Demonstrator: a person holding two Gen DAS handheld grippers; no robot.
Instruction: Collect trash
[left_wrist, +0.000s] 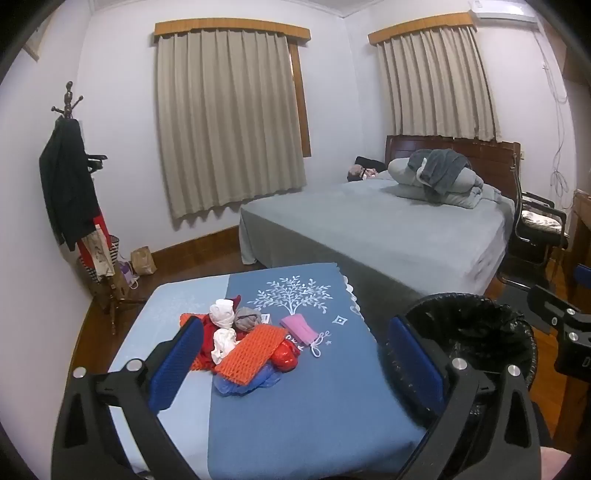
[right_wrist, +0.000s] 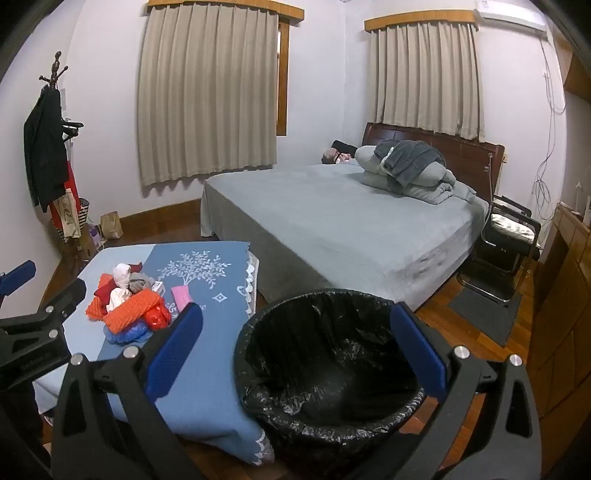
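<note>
- We hold our left gripper (left_wrist: 295, 363) over the low surface with the blue cloth (left_wrist: 314, 406). Its blue fingers (left_wrist: 175, 363) are spread wide, with nothing between them.
- Our right gripper (right_wrist: 295, 350) hangs over the round bin with the black plastic bag (right_wrist: 325, 373). Its blue fingers (right_wrist: 173, 350) are spread wide too and pinch nothing.
- The trash sits in one little heap on the blue cloth, near the far left part. We see an orange foam net (left_wrist: 249, 352), white crumpled paper (left_wrist: 221, 315), a grey crumpled wad (left_wrist: 246, 319), a shiny red wrapper (left_wrist: 284, 356) and a thin blue plastic bag (left_wrist: 243, 386) under them.
- A pink face mask (left_wrist: 299, 328) lies flat just to the right of the heap, beside the white tree picture (left_wrist: 293, 295) on the cloth.
- The near half of the blue cloth is bare, so there is open room in front of the heap.
- The bin stands on the wood floor, right at the right edge of the surface. Its mouth is open.
- The far edge of the surface comes close to the big grey bed (right_wrist: 351, 229), with only a thin gap between them.
- A wooden coat stand with dark clothes (left_wrist: 66, 177) is at the left wall, well apart from the heap.
- A black chair (right_wrist: 506, 240) stands past the bed on the right.
</note>
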